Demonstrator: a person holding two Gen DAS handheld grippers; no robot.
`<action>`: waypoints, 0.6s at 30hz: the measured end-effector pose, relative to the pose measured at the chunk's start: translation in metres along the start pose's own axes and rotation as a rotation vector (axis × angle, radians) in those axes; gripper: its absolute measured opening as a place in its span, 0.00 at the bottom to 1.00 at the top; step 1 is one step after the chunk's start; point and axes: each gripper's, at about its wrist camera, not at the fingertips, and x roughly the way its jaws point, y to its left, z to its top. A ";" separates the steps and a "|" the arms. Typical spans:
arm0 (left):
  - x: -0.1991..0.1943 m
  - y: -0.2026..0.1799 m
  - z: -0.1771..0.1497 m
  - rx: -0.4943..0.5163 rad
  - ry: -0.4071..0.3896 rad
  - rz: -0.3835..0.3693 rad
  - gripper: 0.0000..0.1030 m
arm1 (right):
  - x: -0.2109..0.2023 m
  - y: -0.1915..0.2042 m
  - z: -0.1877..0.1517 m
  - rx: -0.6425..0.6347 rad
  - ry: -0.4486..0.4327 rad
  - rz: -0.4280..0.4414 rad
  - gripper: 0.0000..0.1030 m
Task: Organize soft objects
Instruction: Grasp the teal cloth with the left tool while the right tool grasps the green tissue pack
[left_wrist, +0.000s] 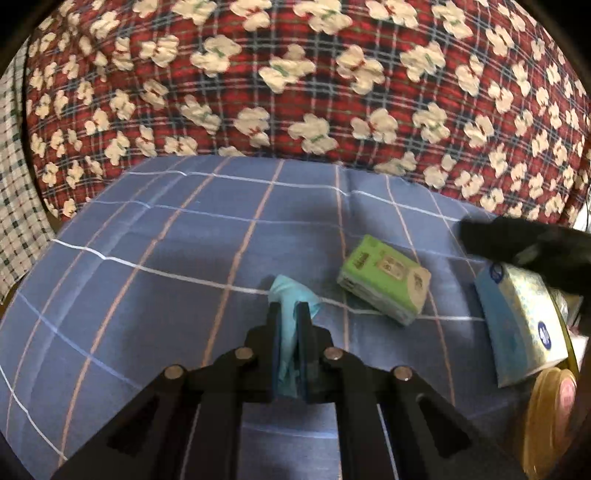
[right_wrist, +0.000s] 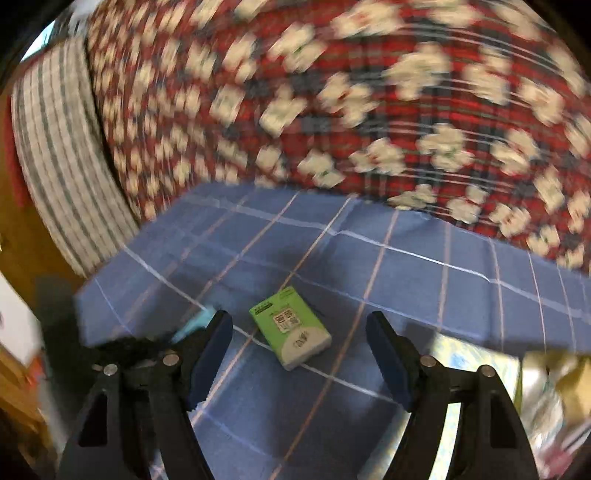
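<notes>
left wrist view shows our left gripper (left_wrist: 291, 314) pinching a light blue cloth (left_wrist: 291, 299) over the blue checked sheet (left_wrist: 147, 258). our right gripper (right_wrist: 299, 332) hangs spread above the green tissue pack (right_wrist: 290, 326); blur suggests haste, so we might knock it aside.

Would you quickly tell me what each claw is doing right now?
Left claw: shut on the light blue cloth.
Right claw: open, holding nothing.

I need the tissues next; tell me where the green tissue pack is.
The green tissue pack lies on the blue checked sheet, between the light blue cloth and the blue tissue box.
</notes>
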 end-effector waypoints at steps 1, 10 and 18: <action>-0.001 0.003 0.000 -0.007 -0.004 0.002 0.05 | 0.011 0.008 0.003 -0.035 0.032 -0.013 0.74; 0.006 0.030 0.000 -0.136 0.025 -0.042 0.05 | 0.085 0.010 0.012 -0.072 0.222 -0.036 0.74; 0.008 0.035 -0.001 -0.160 0.028 -0.037 0.05 | 0.108 0.018 0.012 -0.100 0.272 -0.054 0.74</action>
